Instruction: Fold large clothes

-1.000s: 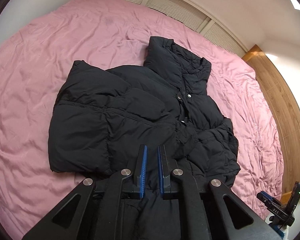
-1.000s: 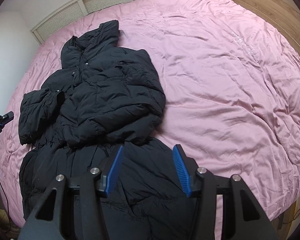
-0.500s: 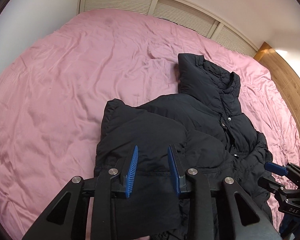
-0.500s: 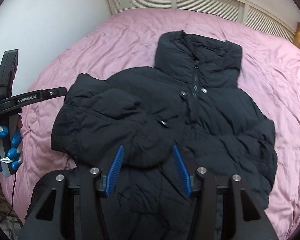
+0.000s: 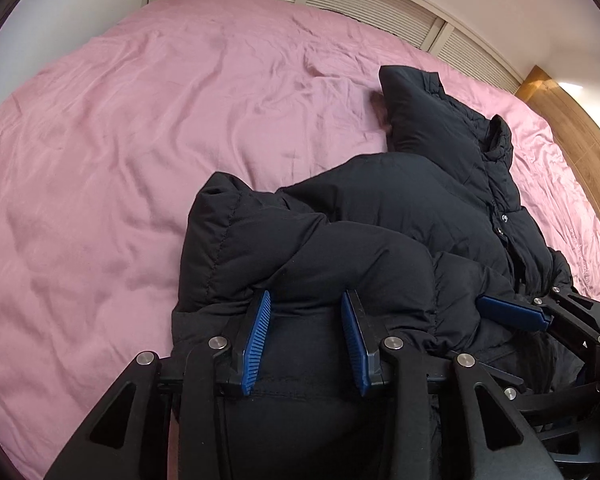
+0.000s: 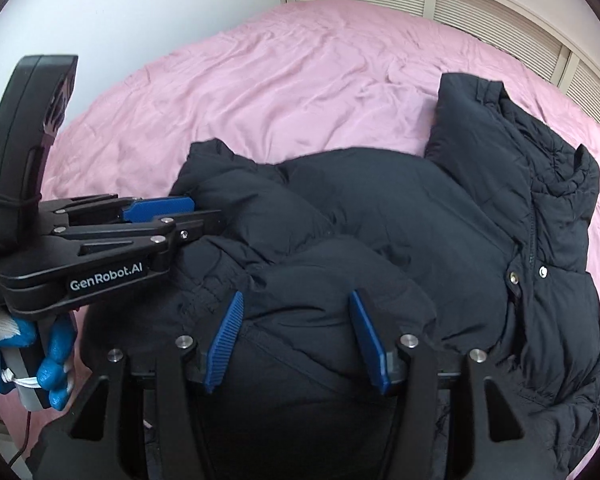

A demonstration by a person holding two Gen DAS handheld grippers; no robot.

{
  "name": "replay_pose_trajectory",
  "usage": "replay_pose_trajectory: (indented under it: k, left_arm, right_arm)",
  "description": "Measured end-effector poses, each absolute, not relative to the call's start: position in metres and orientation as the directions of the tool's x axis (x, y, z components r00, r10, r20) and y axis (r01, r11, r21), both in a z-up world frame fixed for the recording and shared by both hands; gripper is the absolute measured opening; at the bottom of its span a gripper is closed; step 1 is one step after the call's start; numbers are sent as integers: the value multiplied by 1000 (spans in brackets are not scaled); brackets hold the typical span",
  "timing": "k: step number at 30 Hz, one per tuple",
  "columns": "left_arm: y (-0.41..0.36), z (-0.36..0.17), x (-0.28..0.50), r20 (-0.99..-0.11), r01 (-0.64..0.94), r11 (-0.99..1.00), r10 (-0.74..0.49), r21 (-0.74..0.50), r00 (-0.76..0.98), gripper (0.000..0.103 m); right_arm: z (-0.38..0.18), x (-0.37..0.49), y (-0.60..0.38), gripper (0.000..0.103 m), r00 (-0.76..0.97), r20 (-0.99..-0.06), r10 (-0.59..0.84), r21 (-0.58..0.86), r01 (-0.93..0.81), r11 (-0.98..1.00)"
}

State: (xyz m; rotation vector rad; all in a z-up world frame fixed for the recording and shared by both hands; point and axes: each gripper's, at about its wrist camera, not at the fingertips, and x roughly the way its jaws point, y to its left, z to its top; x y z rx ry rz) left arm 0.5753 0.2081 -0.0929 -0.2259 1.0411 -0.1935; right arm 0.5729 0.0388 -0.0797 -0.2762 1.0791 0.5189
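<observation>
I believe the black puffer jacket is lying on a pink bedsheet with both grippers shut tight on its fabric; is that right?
Not quite. The black puffer jacket does lie on the pink bedsheet, but neither gripper is shut. The left wrist view shows the left gripper with its blue fingers spread apart over the fabric, and the right wrist view shows the right gripper open likewise.

The quilted jacket [image 5: 380, 232] is plain black with silver snaps, lying on a plain pink bed [image 5: 120, 140]. Both grippers are black with ribbed blue pads [image 5: 256, 340]; the glove [image 6: 52, 364] is blue and white.
</observation>
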Motion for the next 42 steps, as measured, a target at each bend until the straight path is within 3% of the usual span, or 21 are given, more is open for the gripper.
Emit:
replay_pose_trajectory:
  k: [9, 17, 34, 42]
  left_arm:
    - [156, -114, 567, -835, 156, 939, -345, -308, 428, 37]
    - [103, -108, 553, -834, 268, 915, -390, -303, 391, 37]
    - [96, -97, 529, -870, 295, 937, -298, -188, 392, 39]
    - [104, -68, 505, -841, 282, 941, -302, -187, 449, 43]
  right_arm:
    - [-103, 552, -8, 55, 333, -929, 161, 1, -433, 901]
    - [-98, 526, -62, 55, 331, -932, 149, 33, -332, 943]
    - [-96, 488, -80, 57, 355, -913, 203, 94, -301, 949]
    - [-52, 468, -112, 56, 440, -864, 246, 116, -302, 946]
